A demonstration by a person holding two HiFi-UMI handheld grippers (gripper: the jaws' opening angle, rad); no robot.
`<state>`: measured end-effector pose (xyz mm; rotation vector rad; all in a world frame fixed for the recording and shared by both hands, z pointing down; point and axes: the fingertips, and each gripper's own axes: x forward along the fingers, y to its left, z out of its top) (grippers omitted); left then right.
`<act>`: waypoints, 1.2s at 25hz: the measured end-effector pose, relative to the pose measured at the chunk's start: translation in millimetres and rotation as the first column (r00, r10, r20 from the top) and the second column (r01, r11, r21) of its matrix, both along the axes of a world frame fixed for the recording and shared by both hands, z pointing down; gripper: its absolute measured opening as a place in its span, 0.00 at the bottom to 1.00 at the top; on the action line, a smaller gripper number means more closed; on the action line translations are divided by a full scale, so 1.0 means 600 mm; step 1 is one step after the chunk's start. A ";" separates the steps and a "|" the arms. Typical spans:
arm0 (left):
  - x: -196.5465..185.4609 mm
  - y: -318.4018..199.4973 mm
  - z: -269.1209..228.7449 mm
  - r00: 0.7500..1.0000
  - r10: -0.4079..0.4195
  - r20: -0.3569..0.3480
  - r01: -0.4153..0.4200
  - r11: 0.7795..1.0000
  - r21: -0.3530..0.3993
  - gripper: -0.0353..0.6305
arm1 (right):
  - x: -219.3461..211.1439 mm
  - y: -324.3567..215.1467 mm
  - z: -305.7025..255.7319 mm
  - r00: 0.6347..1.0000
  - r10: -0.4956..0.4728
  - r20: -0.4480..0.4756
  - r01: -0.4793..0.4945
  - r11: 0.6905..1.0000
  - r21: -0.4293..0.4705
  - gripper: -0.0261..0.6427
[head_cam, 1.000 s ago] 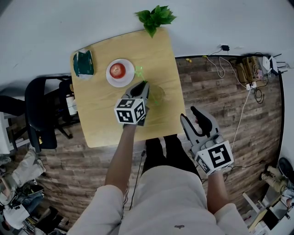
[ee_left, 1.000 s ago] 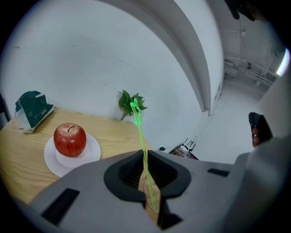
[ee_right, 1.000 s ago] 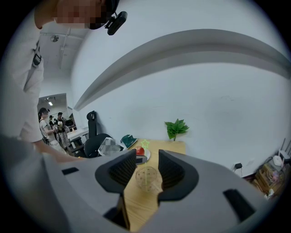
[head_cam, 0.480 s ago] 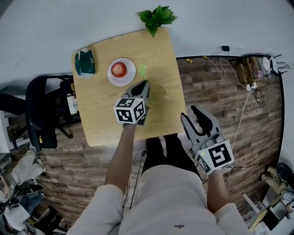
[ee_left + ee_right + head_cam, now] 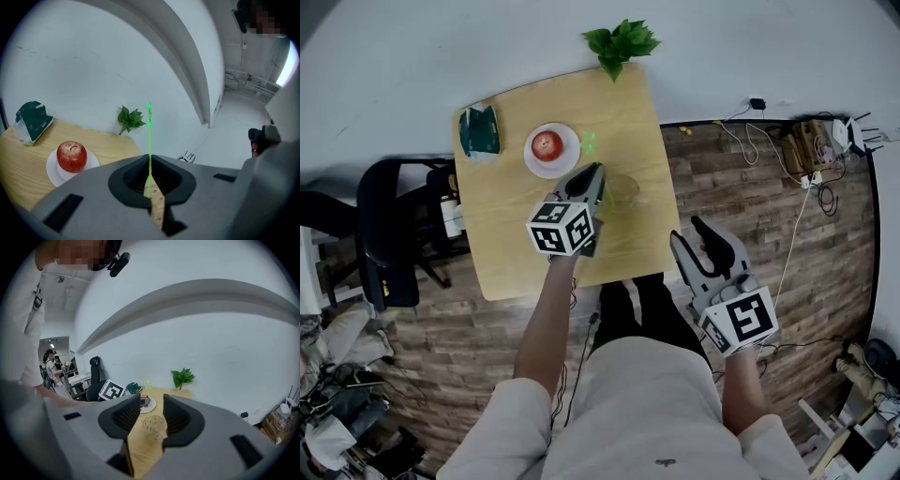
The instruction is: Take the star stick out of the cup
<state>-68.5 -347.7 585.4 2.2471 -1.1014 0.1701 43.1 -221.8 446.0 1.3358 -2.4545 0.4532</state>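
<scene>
Up a little from where it hung a second ago, the left tool (image 5: 596, 172) has carried its marker cube slightly toward the counter's left side in the head view, and its jaws have just been closing. They are now clenched on the thin green shaft of the star stick (image 5: 149, 140), which runs straight up out of the pinch in the left gripper view. The star at the stick's top sits just beside the white plate (image 5: 534, 165) that bears the red apple (image 5: 547, 144), a touch farther from the cup than before. The right gripper view shows the shaft's lower end reaching down to the clear cup (image 5: 153, 425), which stands upright on the wooden counter (image 5: 506, 246) just right of the left tool's tip, where it stood earlier. The right tool (image 5: 687, 234) has kept its place off the counter's near right edge, over the plank floor, with its jaws spread and nothing between them. A green packet (image 5: 478, 131) and a leafy plant (image 5: 619, 42) lie unchanged at the far side.
</scene>
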 end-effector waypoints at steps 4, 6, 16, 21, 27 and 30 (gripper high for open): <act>-0.006 0.001 -0.034 1.000 -0.003 -0.024 0.003 0.999 0.036 0.08 | -0.003 0.007 -0.010 1.000 0.007 0.004 -0.007 1.000 0.014 0.25; -0.008 0.004 -0.052 0.999 -0.002 -0.035 0.004 0.999 0.051 0.08 | -0.005 0.013 -0.016 1.000 0.009 0.007 -0.009 1.000 0.022 0.25; -0.028 0.038 -0.151 0.997 0.007 -0.079 0.005 0.988 0.152 0.08 | -0.024 0.043 -0.042 1.000 0.017 0.022 -0.018 0.997 0.069 0.25; -0.036 0.069 -0.192 0.996 0.010 -0.091 0.009 0.981 0.196 0.08 | -0.031 0.058 -0.061 0.999 0.020 0.032 -0.023 0.994 0.106 0.24; -0.045 0.101 -0.231 0.998 0.006 -0.067 0.010 0.970 0.241 0.08 | -0.037 0.065 -0.077 0.999 0.002 0.043 -0.008 0.991 0.135 0.24; -0.050 0.119 -0.253 0.998 -0.004 -0.058 0.019 0.964 0.265 0.08 | -0.035 0.068 -0.085 0.999 -0.012 0.053 0.004 0.988 0.152 0.24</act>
